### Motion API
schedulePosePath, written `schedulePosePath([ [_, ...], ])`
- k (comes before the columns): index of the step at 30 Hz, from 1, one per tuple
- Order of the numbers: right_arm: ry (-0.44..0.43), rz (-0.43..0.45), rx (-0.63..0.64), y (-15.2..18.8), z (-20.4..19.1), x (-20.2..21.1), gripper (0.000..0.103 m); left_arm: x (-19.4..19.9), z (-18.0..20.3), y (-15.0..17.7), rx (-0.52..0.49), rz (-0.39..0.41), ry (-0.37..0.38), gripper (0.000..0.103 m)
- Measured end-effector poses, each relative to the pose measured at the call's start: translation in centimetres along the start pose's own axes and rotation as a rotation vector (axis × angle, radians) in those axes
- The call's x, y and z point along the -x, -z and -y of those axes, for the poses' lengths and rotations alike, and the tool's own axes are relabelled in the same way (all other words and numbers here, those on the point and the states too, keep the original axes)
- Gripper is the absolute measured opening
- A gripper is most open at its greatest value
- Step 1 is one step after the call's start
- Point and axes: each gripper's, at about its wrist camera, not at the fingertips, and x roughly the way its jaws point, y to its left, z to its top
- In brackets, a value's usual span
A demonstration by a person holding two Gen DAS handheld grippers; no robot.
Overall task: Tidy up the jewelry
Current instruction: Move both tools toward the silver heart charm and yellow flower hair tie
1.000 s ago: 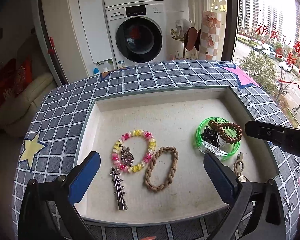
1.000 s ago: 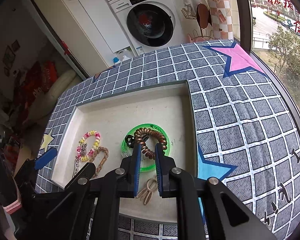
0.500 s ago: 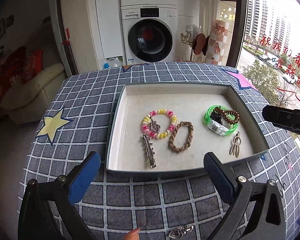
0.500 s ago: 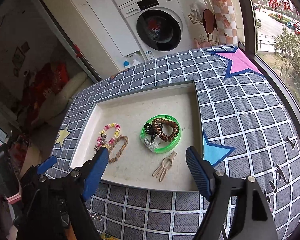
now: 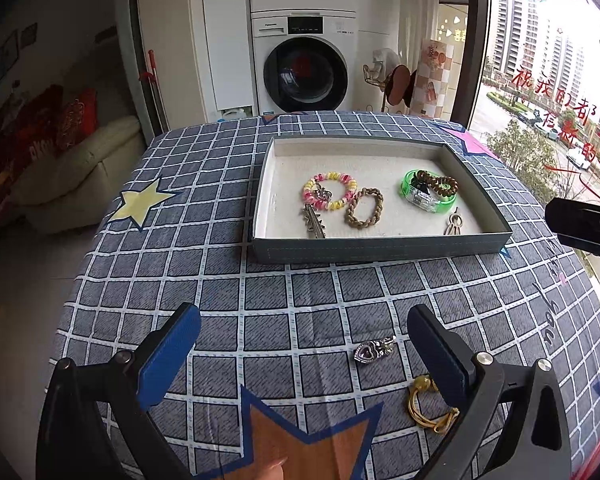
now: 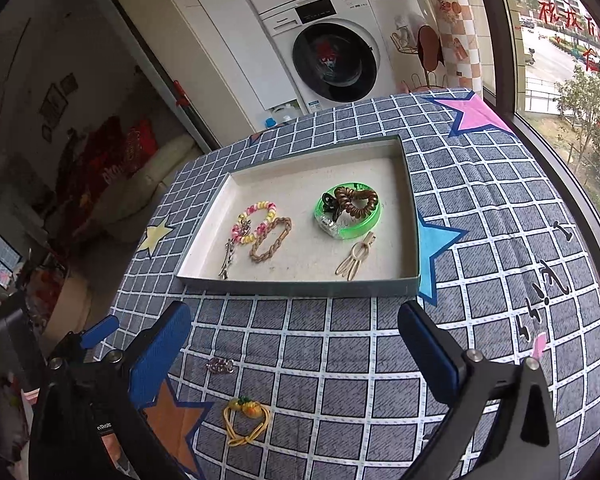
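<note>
The shallow grey tray (image 5: 380, 249) on the checked tabletop (image 5: 204, 208) serves as the collecting place, and most of the jewelry already lies inside it, spread out so that no piece tangles with another: a pink-and-yellow bead bracelet (image 5: 331, 191) toward the tray's left, a silver spiked clip (image 5: 314, 222) touching its near edge, a brown braided band (image 5: 365, 207) just right of the beads, a green bangle (image 5: 428, 197) toward the tray's right with a brown spiral hair tie (image 5: 436, 182) resting on it, and a small beige clip (image 5: 454, 222) near the tray's front right corner. Two pieces are still outside, on the cloth in front of the tray: a silver heart charm (image 5: 374, 351) and a yellow cord loop with an orange ornament (image 6: 246, 420) a little nearer than the charm. These look like the remaining work. The left hand-held gripper (image 5: 300, 356) hangs low over the cloth in front of the tray, aimed forward at it, its blue pads spread wide and holding nothing; the charm lies between them, nearer the right pad, which suggests it is lined up as the next pick. The right hand-held gripper (image 6: 296, 344) is likewise spread wide and empty, held in front of the tray and angled toward its near wall, with the cord loop below and between its fingers.
</note>
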Motion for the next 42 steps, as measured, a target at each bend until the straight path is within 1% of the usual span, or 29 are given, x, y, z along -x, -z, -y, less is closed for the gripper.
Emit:
schedulePosePath([
  [4,0.002,-0.008,-0.006,1.4,-0.4,0.9,0.103,1.1,-0.3,1.0,0.003,0.003,0.000,0.103],
  [8,0.003,-0.029,-0.015,2.8,-0.6,1.5,0.103,1.6,-0.5,2.6,0.000,-0.021,0.044,0.103],
  [14,0.010,-0.077,-0.002,5.3,-1.2,1.7,0.103,2.0,-1.3,5.7,0.024,-0.049,0.032,0.103],
  [20,0.050,-0.137,0.071,8.4,-2.5,0.9,0.103,1.7,-3.1,8.1,0.076,-0.082,0.008,0.103],
  [23,0.075,-0.167,0.107,9.6,-3.3,0.2,0.103,1.7,-3.6,8.5,0.089,-0.084,0.000,0.103],
  [26,0.093,-0.187,0.136,10.4,-4.1,-0.7,0.103,1.7,-3.7,8.6,0.081,-0.083,-0.012,0.103],
  [35,0.143,-0.224,0.188,11.1,-5.9,-3.7,0.102,1.4,-5.1,8.5,0.085,-0.080,-0.056,0.103],
  [38,0.158,-0.226,0.199,11.1,-6.3,-4.8,0.098,1.2,-5.7,8.4,0.090,-0.082,-0.068,0.103],
  [42,0.183,-0.221,0.224,10.9,-6.9,-6.2,0.090,0.7,-5.9,8.1,0.085,-0.085,-0.063,0.103],
])
